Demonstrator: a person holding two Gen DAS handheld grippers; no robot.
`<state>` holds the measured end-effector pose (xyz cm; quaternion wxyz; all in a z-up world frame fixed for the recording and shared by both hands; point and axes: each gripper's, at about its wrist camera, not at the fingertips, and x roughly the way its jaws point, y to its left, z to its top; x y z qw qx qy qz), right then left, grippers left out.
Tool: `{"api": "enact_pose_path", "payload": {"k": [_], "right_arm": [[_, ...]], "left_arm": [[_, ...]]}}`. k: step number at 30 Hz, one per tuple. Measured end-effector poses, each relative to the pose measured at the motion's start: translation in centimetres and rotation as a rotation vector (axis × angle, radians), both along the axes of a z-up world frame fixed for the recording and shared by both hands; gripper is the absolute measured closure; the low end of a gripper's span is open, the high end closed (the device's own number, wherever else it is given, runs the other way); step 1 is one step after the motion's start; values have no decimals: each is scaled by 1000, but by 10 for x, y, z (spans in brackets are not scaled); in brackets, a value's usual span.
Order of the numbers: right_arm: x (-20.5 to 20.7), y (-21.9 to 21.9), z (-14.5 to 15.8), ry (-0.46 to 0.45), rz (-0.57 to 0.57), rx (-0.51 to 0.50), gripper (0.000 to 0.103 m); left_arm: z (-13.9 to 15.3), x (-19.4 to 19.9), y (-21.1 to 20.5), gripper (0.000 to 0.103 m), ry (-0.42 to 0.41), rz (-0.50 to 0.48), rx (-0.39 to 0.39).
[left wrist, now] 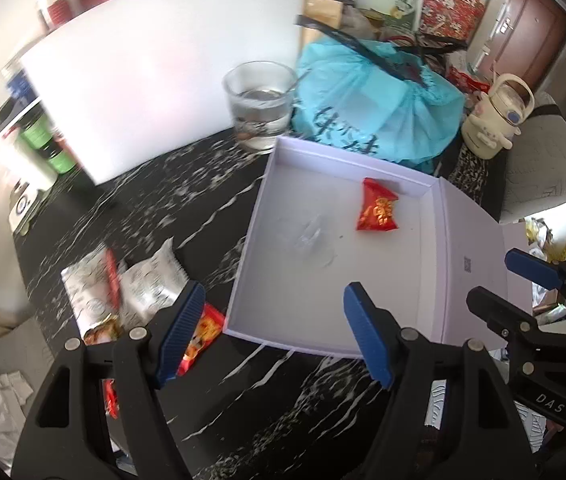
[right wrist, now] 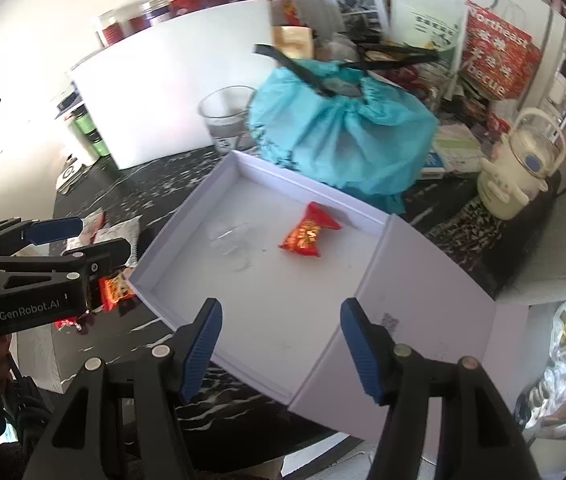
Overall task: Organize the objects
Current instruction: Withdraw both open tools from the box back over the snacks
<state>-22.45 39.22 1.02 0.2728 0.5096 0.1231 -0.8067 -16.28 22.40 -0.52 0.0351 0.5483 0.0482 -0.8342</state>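
Sitting inside the open white box [left wrist: 315, 280], toward its far wall, the red candy packet [left wrist: 377, 211] is the one item already put away, while the rest of the snacks wait outside: a second red packet [left wrist: 199, 338] lies on the dark marbled tabletop [left wrist: 283, 392] just beside the box's near-left corner, and two silver-white snack packs [left wrist: 123, 292] lie a little further left of the box. Judging from that, the step in hand is fetching the next loose item and dropping it in. The left gripper [left wrist: 277, 334] hangs above the box's near-left edge with its blue pads apart and nothing between them; the right gripper [right wrist: 281, 346] hovers over the box's near side, by the hinge of the flat-lying lid [right wrist: 423, 320], likewise spread and empty. To do the step well, the left tool is the natural one for the red packet beside the box, since that packet is closest to it; the jaws should straddle the packet's crimped body, not its thin end, and close before lifting. The release belongs over bare floor of the box, away from the first packet. Beyond the box's far wall a glass of water [left wrist: 261, 106] and a blue plastic bag [left wrist: 375, 108] stand close, so any reach should stay low and short of them.
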Motion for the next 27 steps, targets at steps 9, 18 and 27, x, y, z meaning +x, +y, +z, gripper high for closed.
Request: {"api": "enact_pose_path", "payload": {"k": [9,18,27], "right_arm": [[30,-43,1,-2,120,6,41],[66,-94,2,3,273,17,40],[102,-140,4,7,404,14,41]], "left_arm": [[3,42,-43,32,2,99,-5],[3,90,-92,32,2,234,2],[2,141,-132,32,-1,371,-3]]}}
